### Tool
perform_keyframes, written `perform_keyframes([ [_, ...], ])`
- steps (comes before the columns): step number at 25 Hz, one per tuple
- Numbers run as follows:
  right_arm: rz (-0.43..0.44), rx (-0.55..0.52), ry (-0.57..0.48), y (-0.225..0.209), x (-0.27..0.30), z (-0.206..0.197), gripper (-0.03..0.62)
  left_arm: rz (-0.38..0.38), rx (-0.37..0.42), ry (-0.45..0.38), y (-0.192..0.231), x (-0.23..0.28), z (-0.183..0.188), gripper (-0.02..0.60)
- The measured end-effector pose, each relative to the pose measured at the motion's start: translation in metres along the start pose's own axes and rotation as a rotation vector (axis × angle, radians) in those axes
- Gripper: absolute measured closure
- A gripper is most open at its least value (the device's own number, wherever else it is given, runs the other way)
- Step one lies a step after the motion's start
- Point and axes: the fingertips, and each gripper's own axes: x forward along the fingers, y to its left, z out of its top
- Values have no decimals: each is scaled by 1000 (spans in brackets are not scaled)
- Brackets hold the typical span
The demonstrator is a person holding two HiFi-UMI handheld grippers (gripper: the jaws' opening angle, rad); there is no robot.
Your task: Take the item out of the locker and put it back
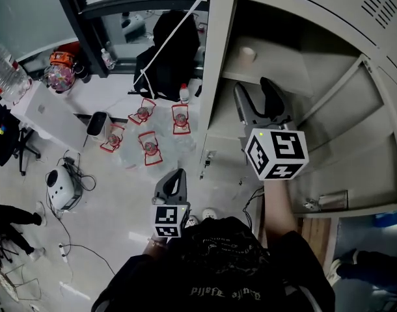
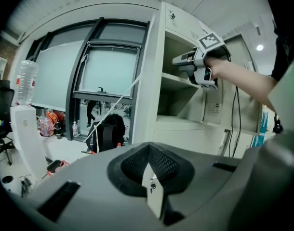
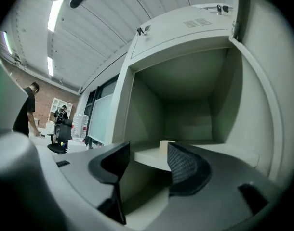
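The grey locker (image 1: 218, 77) stands open, and a small beige item (image 1: 248, 54) sits on its upper shelf (image 1: 276, 83). My right gripper (image 1: 257, 95) is raised level in front of that shelf, open, with nothing held between its jaws. In the right gripper view the beige item (image 3: 166, 147) shows on the shelf beyond the open right gripper (image 3: 148, 152), apart from the pads. My left gripper (image 1: 178, 176) hangs lower, to the left of the locker, shut and empty. In the left gripper view, the left gripper (image 2: 149, 166) has its jaws together, and the right gripper (image 2: 185, 61) shows at the locker's opening.
The locker door (image 1: 381, 116) is swung open on the right. A black backpack (image 1: 169, 51) leans by the locker's left side. Several red-framed objects (image 1: 146, 142), a white appliance (image 1: 60, 186) and cables (image 1: 81, 246) lie on the floor at left. Cables (image 1: 250, 203) hang below the locker.
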Motion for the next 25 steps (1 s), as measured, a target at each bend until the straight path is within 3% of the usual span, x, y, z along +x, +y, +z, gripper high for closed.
perform_keyframes([
  [7,-26,-19,93,-16,32,5,333,9,-1,13,3,0,-4,575],
  [13,11,-1,162,-25,53,8,333,-5,3,24,-2,2,-8,575],
  [25,1,-190,361,-30,76,-4,333,-4,-9,40,-3,-5,-17,575],
])
